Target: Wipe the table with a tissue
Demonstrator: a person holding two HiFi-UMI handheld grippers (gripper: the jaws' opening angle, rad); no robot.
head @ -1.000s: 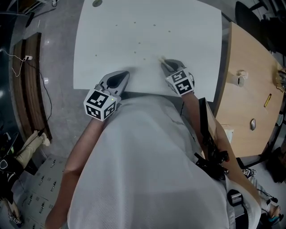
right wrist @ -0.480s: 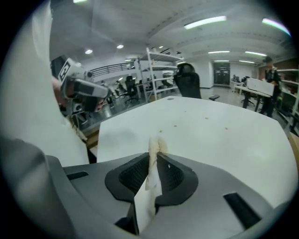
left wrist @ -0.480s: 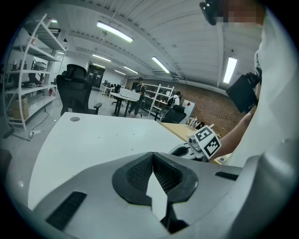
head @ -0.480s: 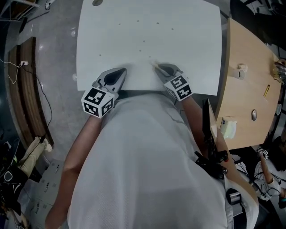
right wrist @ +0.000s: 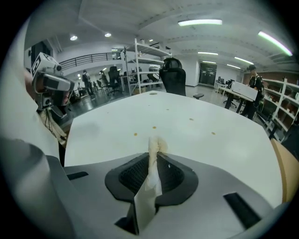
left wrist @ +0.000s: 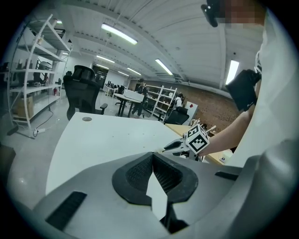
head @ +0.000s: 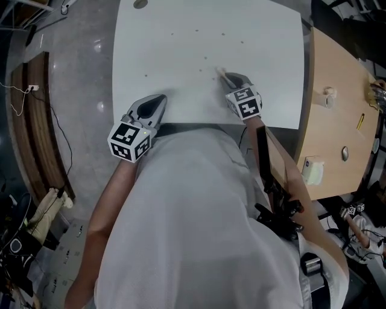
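Saw small brown specks (right wrist: pixel 136 134) scattered on the white rectangular table (head: pixel 181 60) ahead of both grippers, nothing blocking them. Noted black office chair (right wrist: pixel 172 80) past the far edge and light wooden tabletop (head: pixel 338 108) just beside, on the right. Had right gripper (head: pixel 224 75) clamped on twisted beige tissue (right wrist: pixel 153 154) over the table's near part, tip poking past the jaws. Had left gripper (head: pixel 158 98) closed on nothing, at the near edge.

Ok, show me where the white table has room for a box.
Widest bare patch: right side of the white table, between the right gripper, clamping the tissue, and the edge by the wooden table. Another lies between that gripper and the left gripper. Specks dot the far middle; a disc marks the far-left corner.
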